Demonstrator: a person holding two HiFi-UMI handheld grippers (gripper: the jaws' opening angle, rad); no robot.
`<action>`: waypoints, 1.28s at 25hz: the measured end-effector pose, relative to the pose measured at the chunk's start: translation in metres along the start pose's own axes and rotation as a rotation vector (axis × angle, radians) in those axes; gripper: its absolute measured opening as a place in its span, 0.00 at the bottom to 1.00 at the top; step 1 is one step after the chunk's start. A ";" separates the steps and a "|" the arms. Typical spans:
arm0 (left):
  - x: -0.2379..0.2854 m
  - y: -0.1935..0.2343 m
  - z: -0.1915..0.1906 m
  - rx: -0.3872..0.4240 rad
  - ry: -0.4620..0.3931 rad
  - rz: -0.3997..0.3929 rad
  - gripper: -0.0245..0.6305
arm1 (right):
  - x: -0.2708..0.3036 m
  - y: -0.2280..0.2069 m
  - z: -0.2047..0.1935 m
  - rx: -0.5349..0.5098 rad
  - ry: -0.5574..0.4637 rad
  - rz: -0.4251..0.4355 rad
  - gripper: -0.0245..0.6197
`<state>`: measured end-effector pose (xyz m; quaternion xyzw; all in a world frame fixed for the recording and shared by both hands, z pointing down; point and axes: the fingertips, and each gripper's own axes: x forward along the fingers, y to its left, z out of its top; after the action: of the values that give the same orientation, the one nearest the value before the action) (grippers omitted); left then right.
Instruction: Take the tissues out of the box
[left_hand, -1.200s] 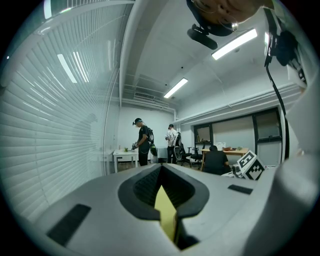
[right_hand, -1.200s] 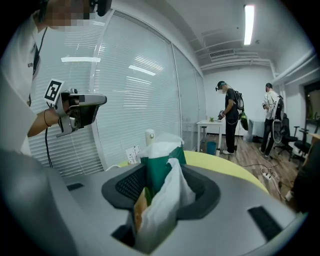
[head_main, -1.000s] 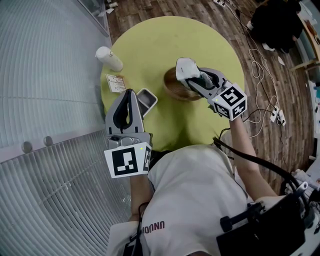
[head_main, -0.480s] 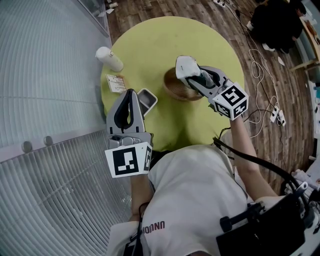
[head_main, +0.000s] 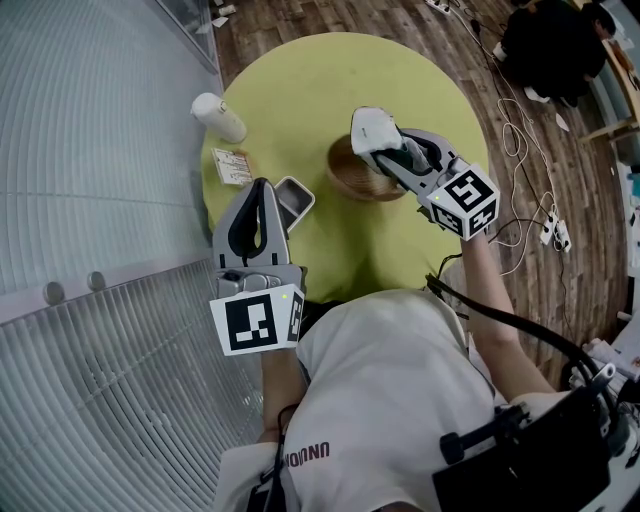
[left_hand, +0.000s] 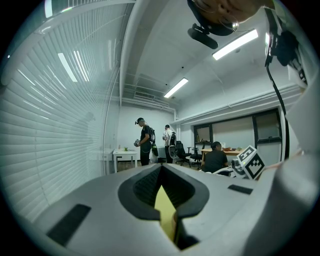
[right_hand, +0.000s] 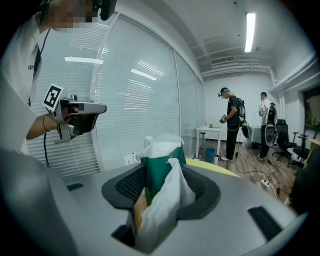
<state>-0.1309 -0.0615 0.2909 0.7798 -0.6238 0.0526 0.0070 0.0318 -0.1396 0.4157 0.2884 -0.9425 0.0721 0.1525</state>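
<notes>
My right gripper (head_main: 374, 140) is shut on a green tissue pack (head_main: 371, 128) and holds it in the air over a wooden bowl (head_main: 352, 180). In the right gripper view the pack (right_hand: 161, 167) stands upright between the jaws of the right gripper (right_hand: 159, 197), with white tissue (right_hand: 167, 205) hanging out toward the camera. My left gripper (head_main: 262, 187) hovers at the table's near left edge, jaws together and empty. In the left gripper view, only a thin yellow sliver of table shows between the left gripper's (left_hand: 164, 202) jaws.
On the round yellow-green table (head_main: 300, 90) are a white bottle (head_main: 218, 117), a printed card (head_main: 232, 166) and a small grey tray (head_main: 293, 201) just beyond the left gripper. Cables and a power strip (head_main: 553, 232) lie on the wooden floor at right. People stand far off.
The right gripper with the tissue pack has shifted only a trace. The left gripper has stayed where it was.
</notes>
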 end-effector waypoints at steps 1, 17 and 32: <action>0.000 0.000 0.000 0.000 0.000 0.000 0.06 | 0.000 0.000 0.001 0.000 -0.002 -0.001 0.34; 0.000 0.001 0.000 -0.002 -0.004 0.002 0.06 | -0.004 -0.004 0.011 -0.016 -0.023 -0.019 0.34; 0.000 0.001 0.002 0.003 -0.008 0.000 0.06 | -0.009 -0.001 0.026 -0.032 -0.054 -0.030 0.34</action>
<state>-0.1321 -0.0614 0.2892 0.7801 -0.6236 0.0504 0.0036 0.0333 -0.1419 0.3884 0.3018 -0.9429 0.0471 0.1325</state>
